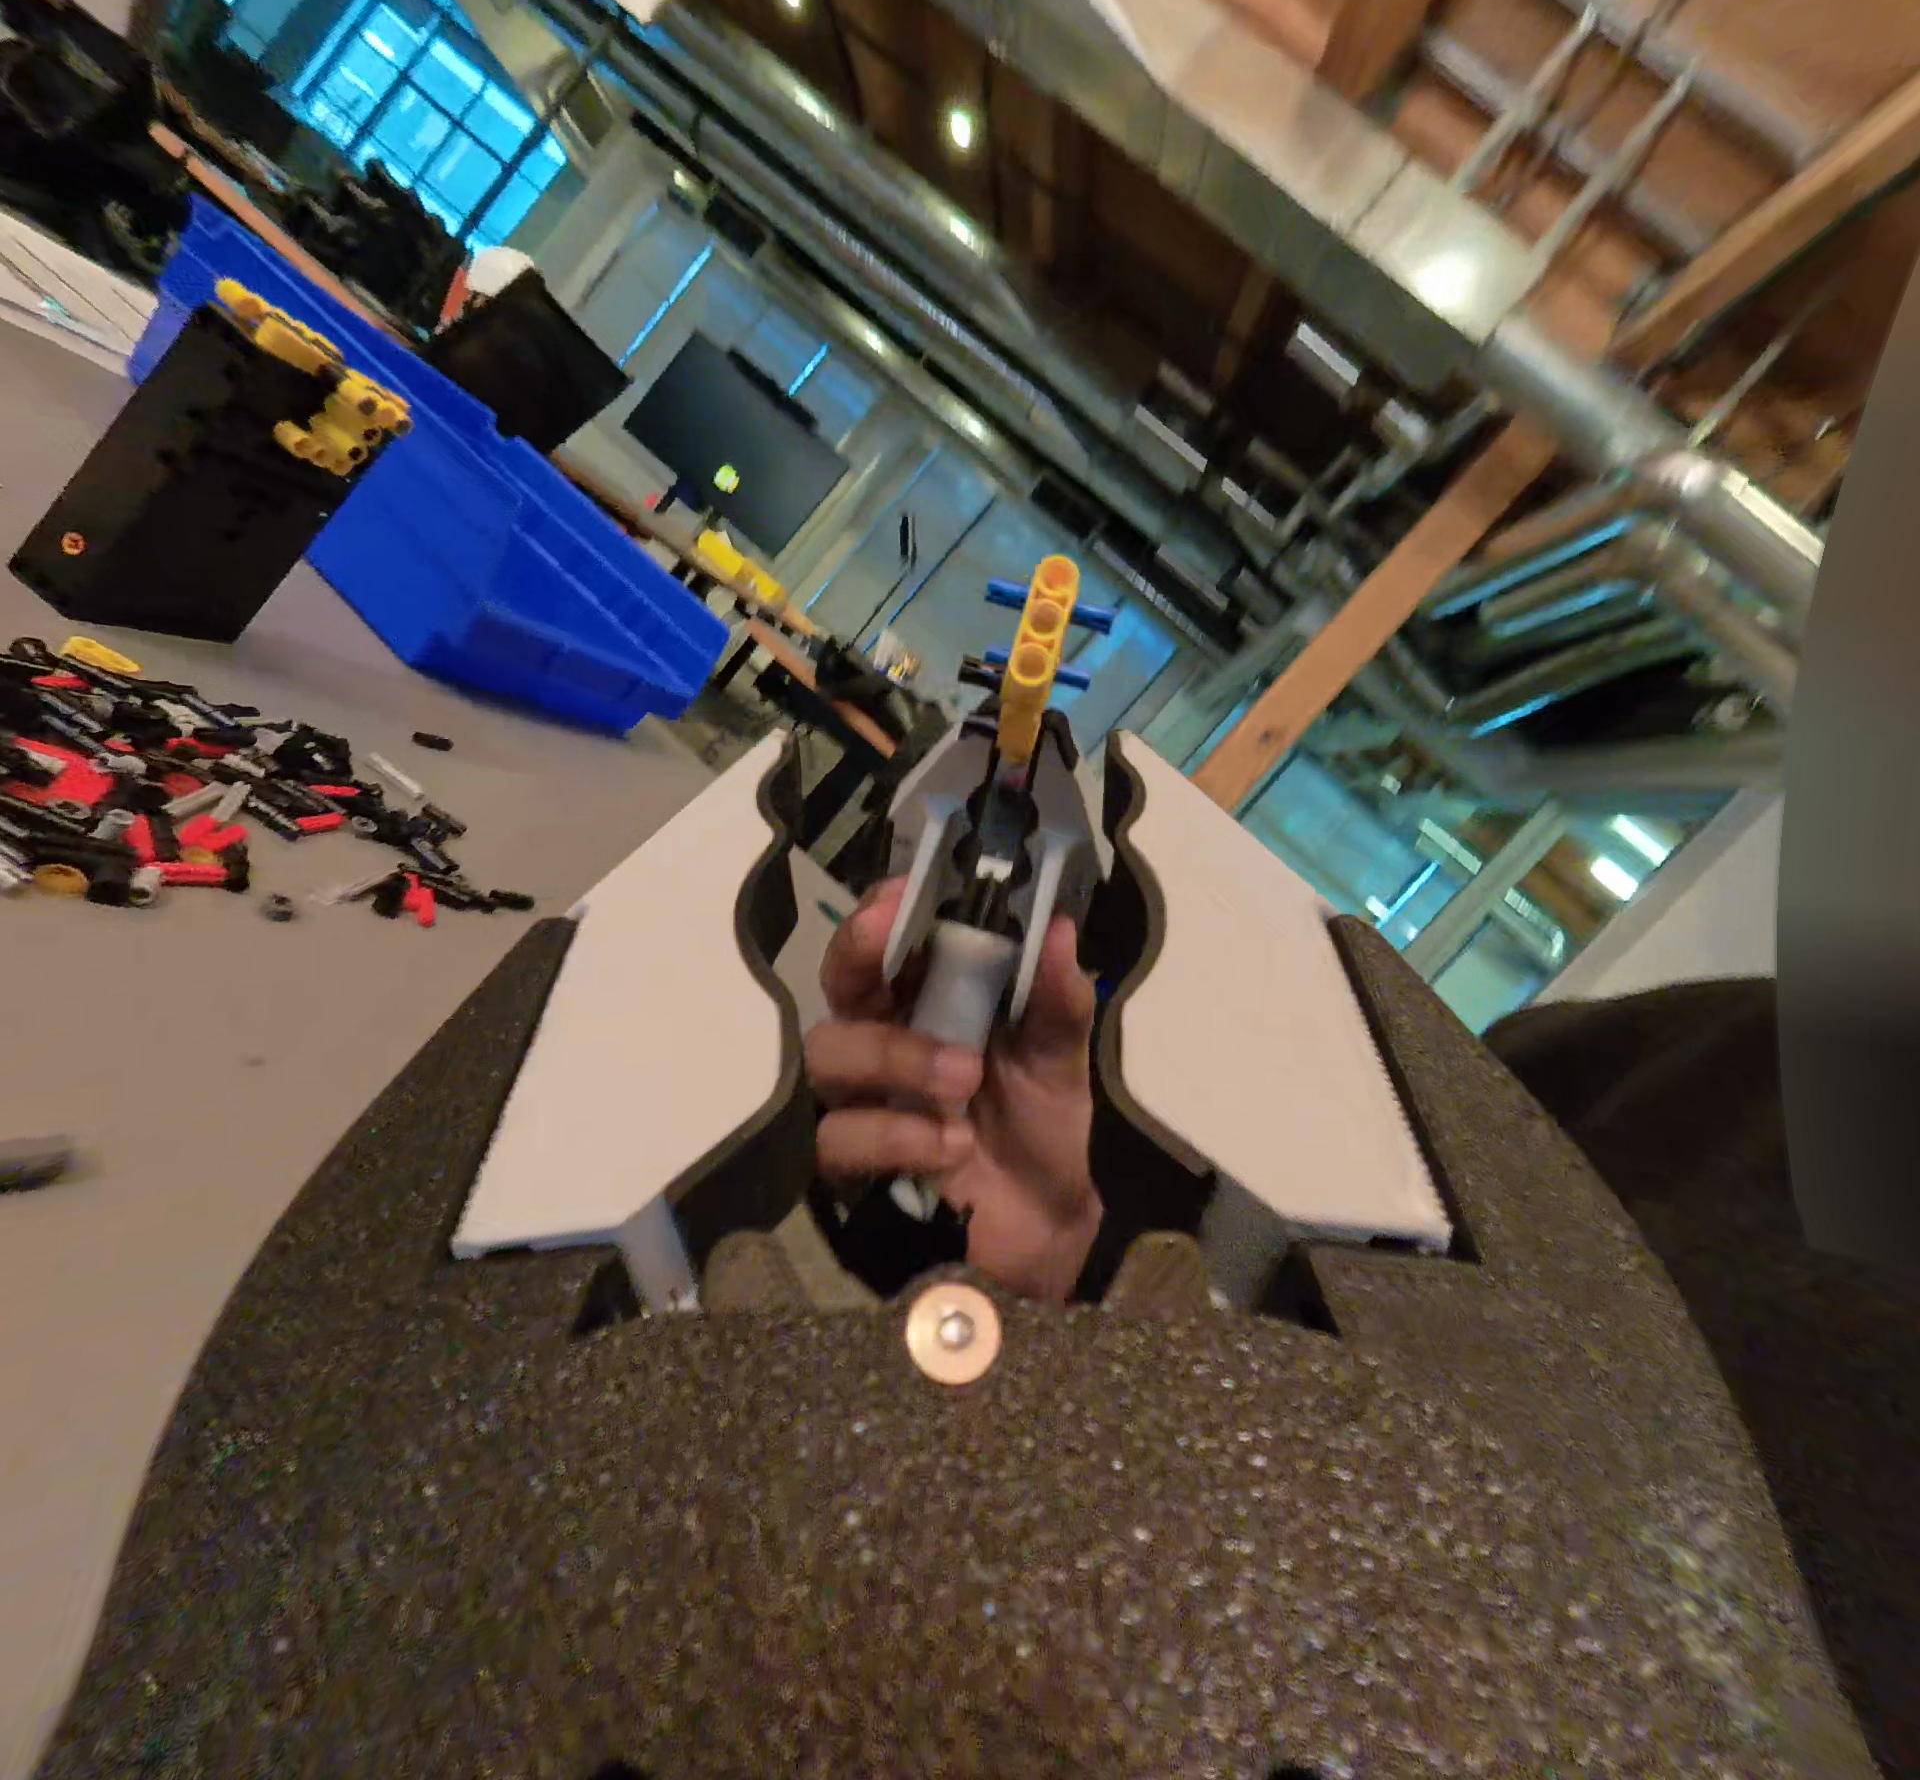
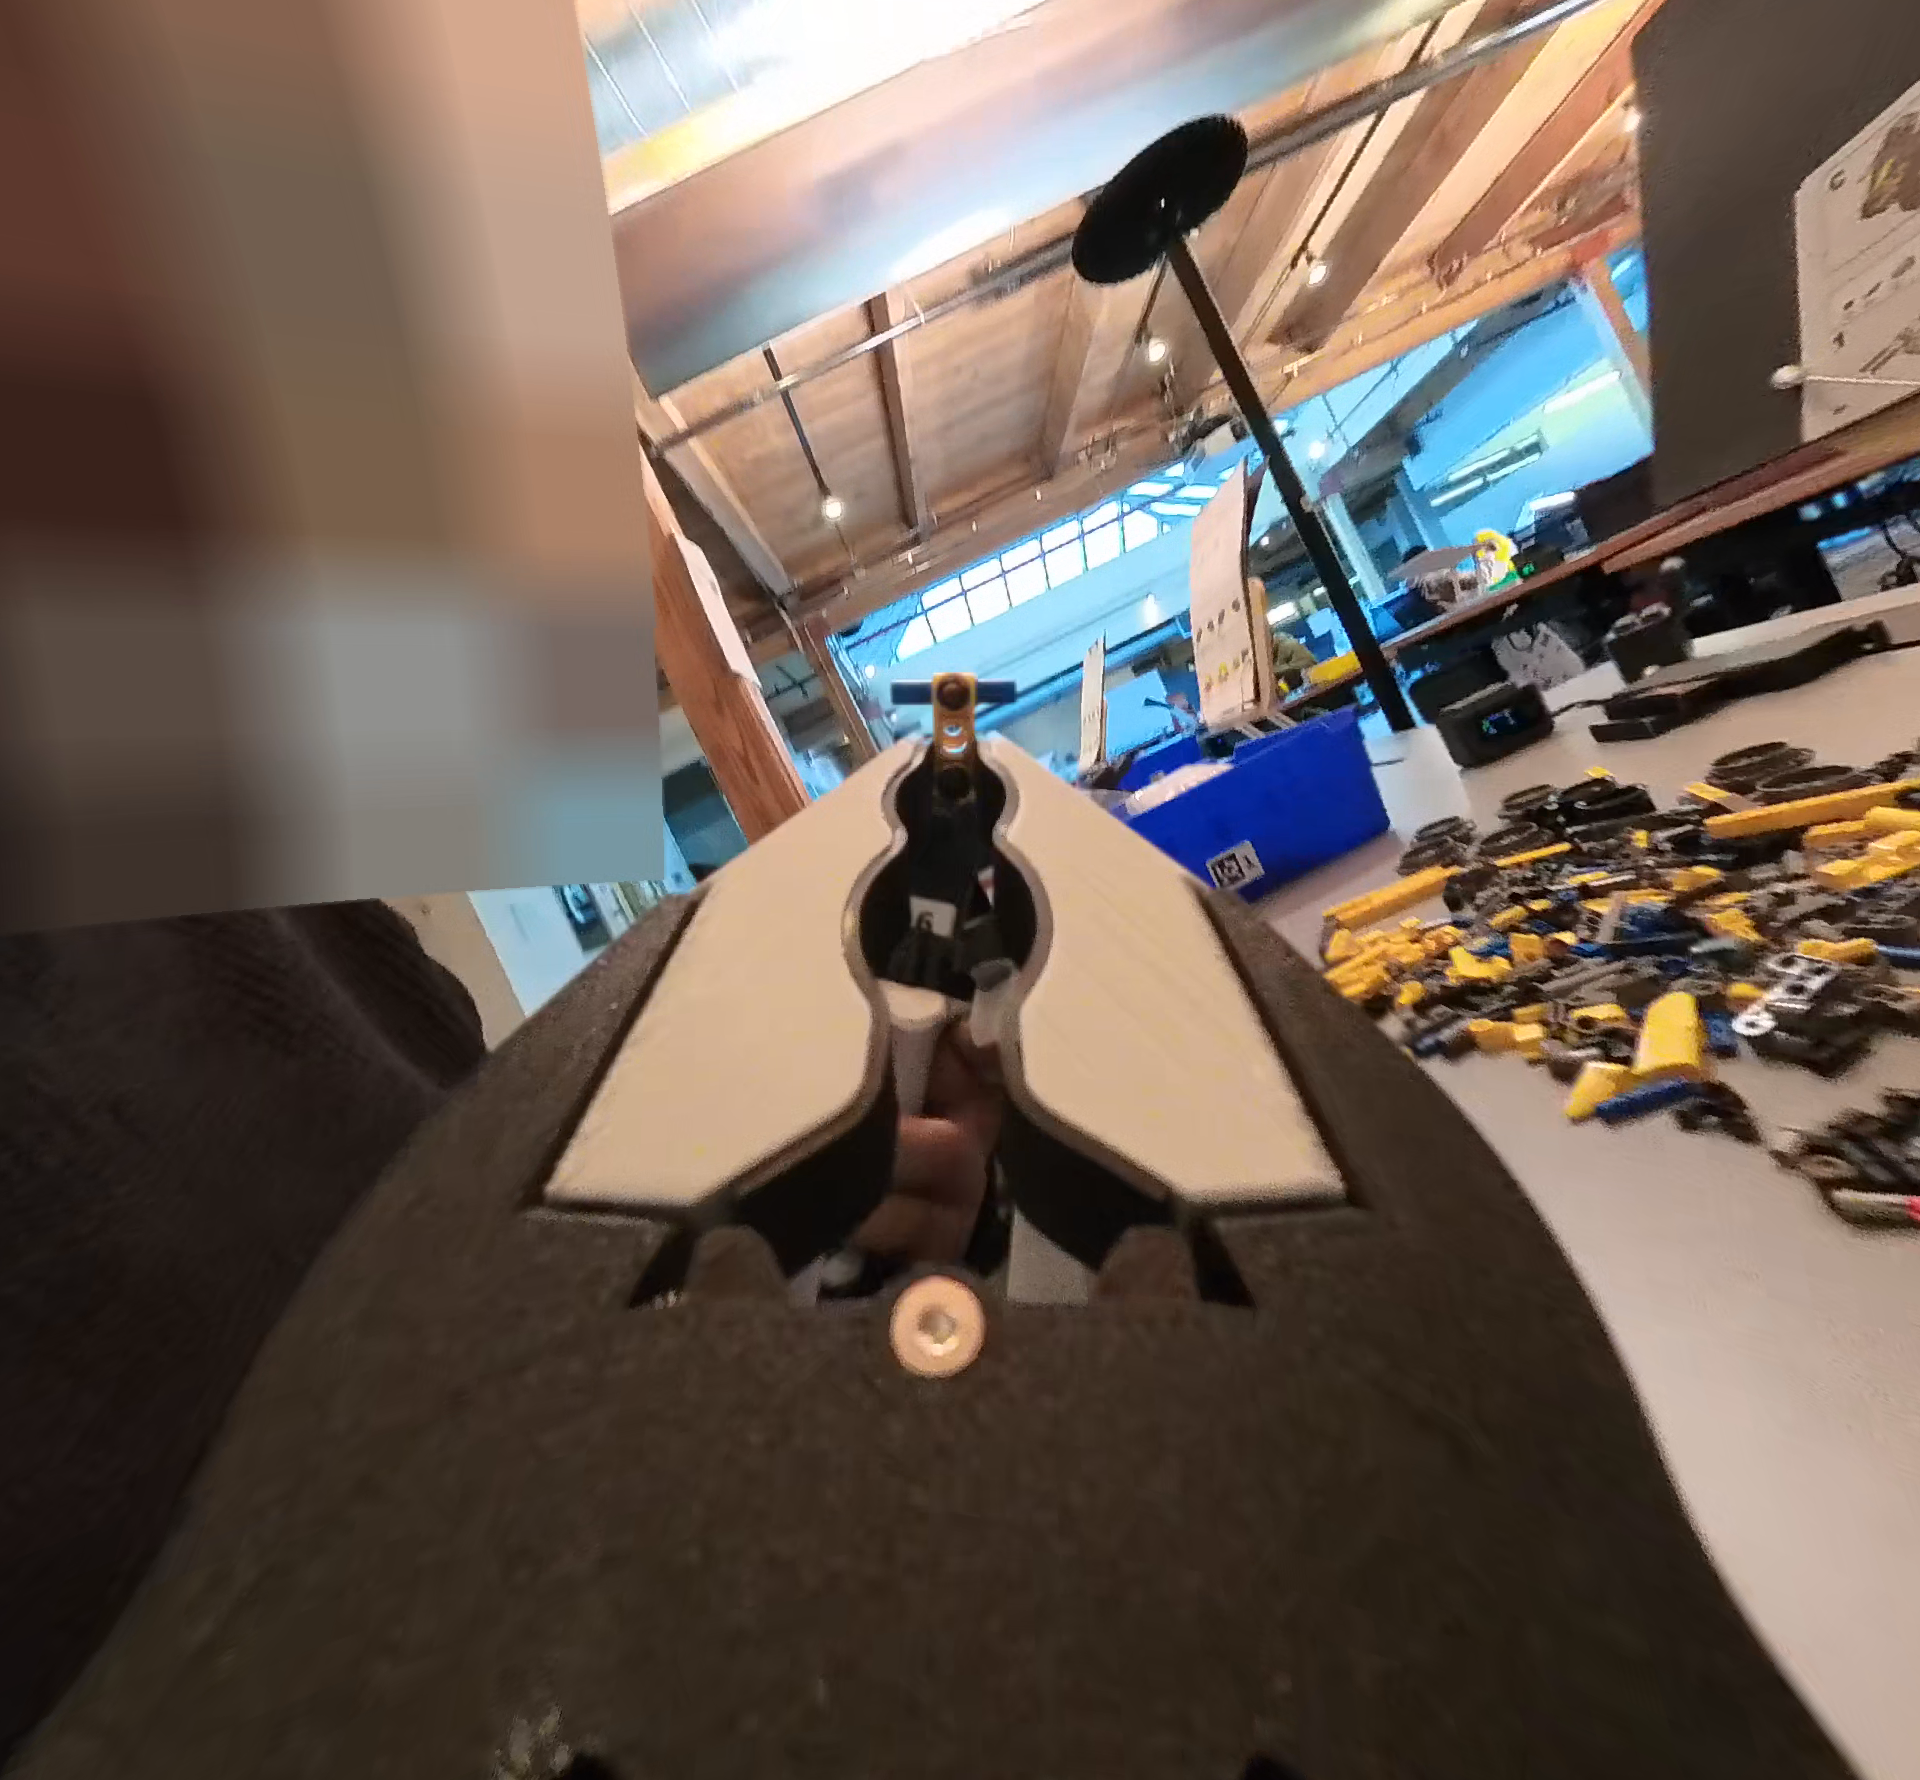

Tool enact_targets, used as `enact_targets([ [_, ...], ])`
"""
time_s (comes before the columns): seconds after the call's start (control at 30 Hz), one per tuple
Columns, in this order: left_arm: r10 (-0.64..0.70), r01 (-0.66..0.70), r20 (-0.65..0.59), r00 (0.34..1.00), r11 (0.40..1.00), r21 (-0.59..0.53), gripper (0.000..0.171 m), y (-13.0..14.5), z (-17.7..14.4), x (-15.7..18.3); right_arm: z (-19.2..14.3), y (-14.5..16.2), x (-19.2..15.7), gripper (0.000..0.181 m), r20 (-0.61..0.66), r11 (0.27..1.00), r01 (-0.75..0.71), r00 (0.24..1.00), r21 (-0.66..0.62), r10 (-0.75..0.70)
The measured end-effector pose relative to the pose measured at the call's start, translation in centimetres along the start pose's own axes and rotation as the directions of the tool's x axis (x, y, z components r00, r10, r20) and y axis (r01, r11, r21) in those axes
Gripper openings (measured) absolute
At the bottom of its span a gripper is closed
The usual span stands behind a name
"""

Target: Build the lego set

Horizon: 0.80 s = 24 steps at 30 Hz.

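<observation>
- Left wrist view: workshop with timber ceiling and a grey table [image 1: 312,1055]; my left claw [image 1: 951,764] stands wide, empty, facing my right claw [image 1: 1013,743], which pinches a yellow beam [image 1: 1037,660].
- Right wrist view: my right claw [image 2: 951,743] is closed on the yellow beam [image 2: 951,722] by its end; a bump could twist it loose, I judge, above the scattered parts [image 2: 1662,930].

A grey table [image 1: 312,1055] bears loose building pieces [image 1: 187,795] and blue bins [image 1: 499,567].

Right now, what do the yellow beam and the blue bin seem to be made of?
The yellow beam looks like glossy moulded plastic: round holes and smooth shine. The blue bin also seems plastic, more matte, with stepped moulded walls. Motion blur leaves some doubt.
</observation>
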<state>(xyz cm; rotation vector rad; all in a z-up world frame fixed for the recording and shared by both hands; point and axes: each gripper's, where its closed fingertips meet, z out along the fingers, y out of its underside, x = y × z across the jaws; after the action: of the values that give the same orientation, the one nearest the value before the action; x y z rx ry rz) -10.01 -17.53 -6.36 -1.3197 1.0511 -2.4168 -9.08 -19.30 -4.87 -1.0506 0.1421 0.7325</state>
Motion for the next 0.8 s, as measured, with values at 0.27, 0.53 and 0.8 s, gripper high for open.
enact_targets([
  [0.27,-0.137,0.145,-0.061,0.989,0.977,0.158,0.017,-2.1,-1.0,0.6,1.6,2.7,0.1,0.006,-0.023,0.990,-0.114,0.993,0.085,0.116],
  [0.53,-0.149,0.157,-0.102,0.983,0.985,0.076,0.015,-1.9,-0.7,0.9,2.1,4.2,0.2,0.007,0.005,0.975,-0.214,0.977,0.064,0.214],
  [0.8,0.100,-0.101,0.017,0.995,0.994,0.030,0.007,-1.8,-0.5,0.8,2.1,4.5,0.1,0.009,0.046,0.958,-0.285,0.958,0.029,0.283],
])
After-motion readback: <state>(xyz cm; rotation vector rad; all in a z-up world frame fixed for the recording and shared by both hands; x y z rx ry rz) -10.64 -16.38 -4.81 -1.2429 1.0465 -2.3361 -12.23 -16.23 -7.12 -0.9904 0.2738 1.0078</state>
